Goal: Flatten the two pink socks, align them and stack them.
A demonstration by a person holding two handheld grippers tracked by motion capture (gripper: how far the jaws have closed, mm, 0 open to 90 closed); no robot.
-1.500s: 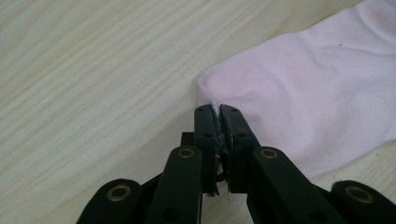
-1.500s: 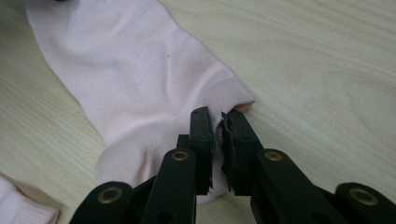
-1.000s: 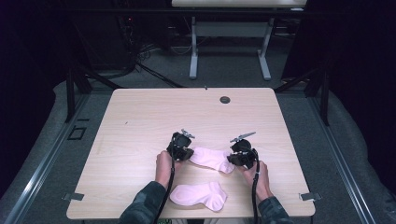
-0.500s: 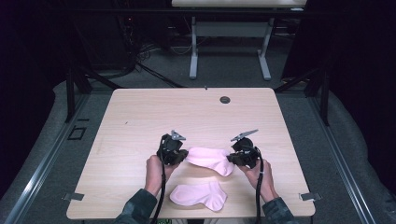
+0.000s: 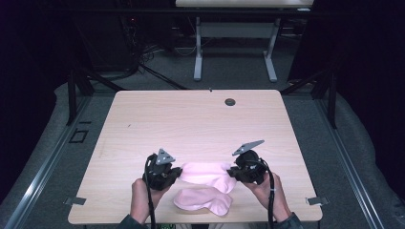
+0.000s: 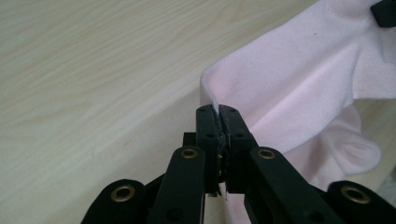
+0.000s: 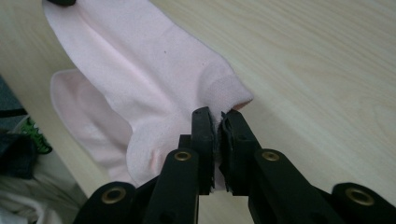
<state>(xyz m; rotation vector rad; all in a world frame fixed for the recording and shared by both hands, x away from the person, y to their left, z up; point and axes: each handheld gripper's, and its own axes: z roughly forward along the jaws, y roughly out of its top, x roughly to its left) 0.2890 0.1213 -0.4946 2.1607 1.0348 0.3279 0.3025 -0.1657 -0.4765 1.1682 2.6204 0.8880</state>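
Stretching between the two tools, the upper pink sock (image 5: 206,172) now spans a wider gap than half a second ago, the left gripper (image 5: 168,174) having drawn outward from the right gripper (image 5: 238,171). Each pair of black jaws is pinched tight on one end of that soft, matte knit, lifting its edge off the wood. A second pink sock (image 5: 204,200) lies flat just beneath it, near the front edge of the pale wood-grain table (image 5: 191,119). Dark carpet and a white desk frame (image 5: 234,47) sit beyond.
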